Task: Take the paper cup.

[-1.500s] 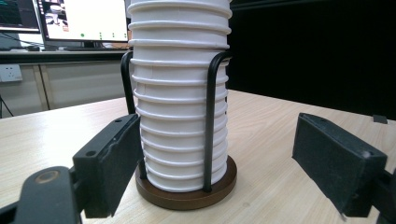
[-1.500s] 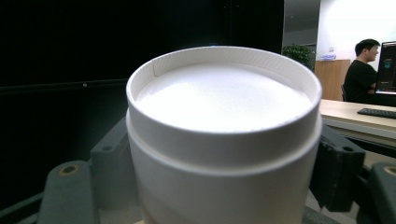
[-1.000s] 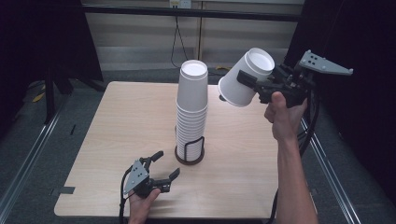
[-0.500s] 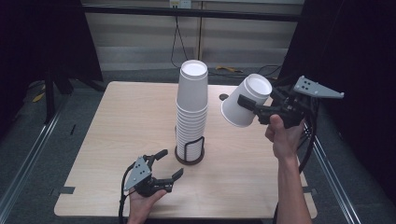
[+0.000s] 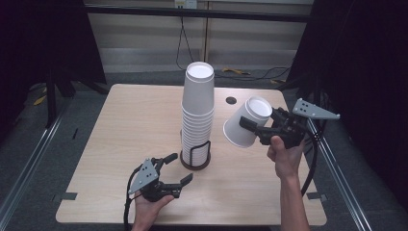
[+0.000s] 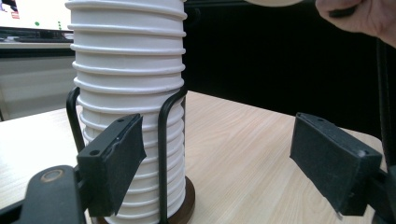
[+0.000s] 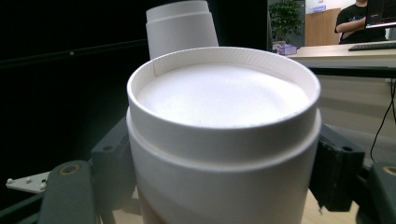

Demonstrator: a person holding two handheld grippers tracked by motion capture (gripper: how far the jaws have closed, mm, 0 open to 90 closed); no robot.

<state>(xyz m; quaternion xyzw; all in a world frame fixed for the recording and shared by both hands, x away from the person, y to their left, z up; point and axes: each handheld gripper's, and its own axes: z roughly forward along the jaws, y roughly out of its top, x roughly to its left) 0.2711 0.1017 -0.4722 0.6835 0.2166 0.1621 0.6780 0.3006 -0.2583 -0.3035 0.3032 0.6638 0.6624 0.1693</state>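
Note:
A tall stack of upturned white paper cups (image 5: 197, 113) stands in a black wire holder (image 5: 195, 156) with a round brown base, mid-table. My right gripper (image 5: 250, 126) is shut on a single white cup (image 5: 247, 121), held tilted in the air right of the stack, its base toward the camera in the right gripper view (image 7: 219, 135). My left gripper (image 5: 179, 168) rests low on the table in front of the holder, open, nothing between its jaws. In the left gripper view the stack (image 6: 128, 88) rises just beyond the left jaw.
The light wooden table (image 5: 120, 125) has a small dark hole (image 5: 231, 100) behind the stack. Cables trail from both grippers. Metal rails run along the floor on both sides, and dark curtains surround the table.
My right gripper has carried the single cup downward and toward the table, from above stack height to beside the stack's middle. The left gripper has stayed put.

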